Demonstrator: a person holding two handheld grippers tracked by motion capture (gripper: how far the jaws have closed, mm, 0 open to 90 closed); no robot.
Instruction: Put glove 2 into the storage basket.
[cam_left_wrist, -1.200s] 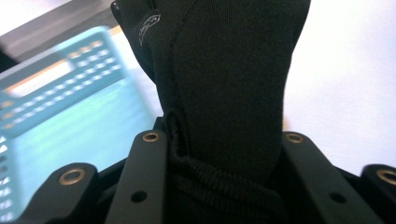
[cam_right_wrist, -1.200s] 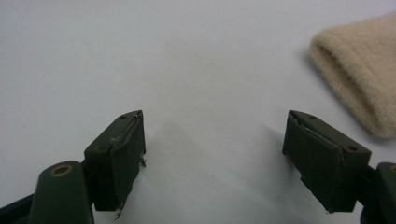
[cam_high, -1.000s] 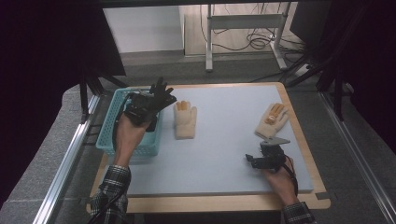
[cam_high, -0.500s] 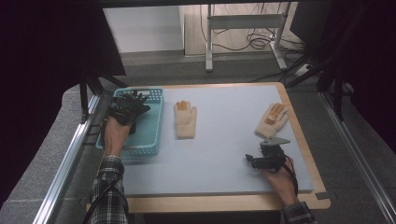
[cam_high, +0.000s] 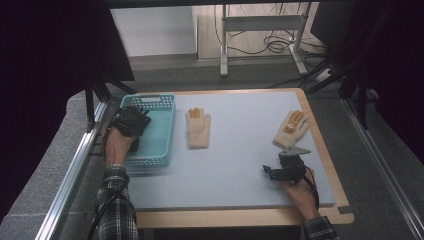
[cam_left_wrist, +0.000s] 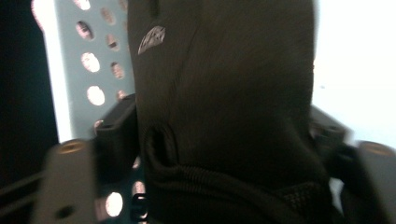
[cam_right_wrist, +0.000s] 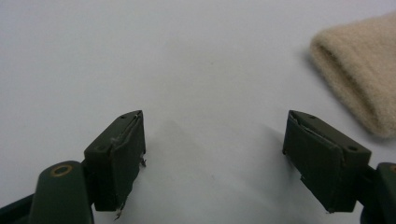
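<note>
Left gripper (cam_high: 131, 121), clamped on a black glove (cam_left_wrist: 224, 107), hangs over the teal basket (cam_high: 160, 131) at the tabletop's left edge; right gripper (cam_right_wrist: 212, 161) gapes wide, empty, beside a beige glove (cam_right_wrist: 362, 70) near the right edge

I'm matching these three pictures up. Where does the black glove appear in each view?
High view: black glove at the left, in the left gripper, over the teal basket.
Left gripper view: black glove centre, between the jaws.
Right gripper view: not in it; open right gripper.
Shared landmark: the basket's perforated wall.
</note>
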